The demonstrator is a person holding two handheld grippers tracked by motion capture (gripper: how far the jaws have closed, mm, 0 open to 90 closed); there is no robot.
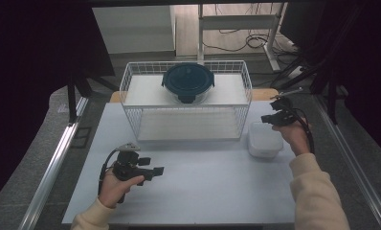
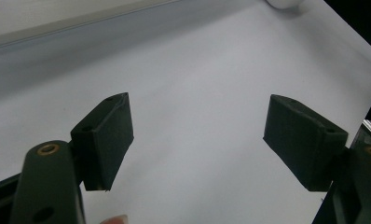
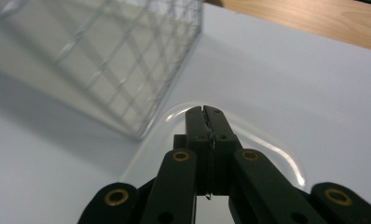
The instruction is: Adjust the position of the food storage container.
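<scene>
My left gripper rests low over the front left of the white tabletop. In the left gripper view its jaws stand wide open with only bare tabletop between them. My right gripper hovers at the right, just above and behind a clear lidded plastic box. In the right gripper view its jaws are pressed together with nothing between them, and the clear box lies beneath them. A round glass bowl with a dark blue lid sits on top of a white wire rack.
The wire rack stands close to the left of the right gripper's jaws. A wooden table edge runs behind the white sheet. Metal rails flank the table on both sides. Cables and a stand lie on the floor beyond.
</scene>
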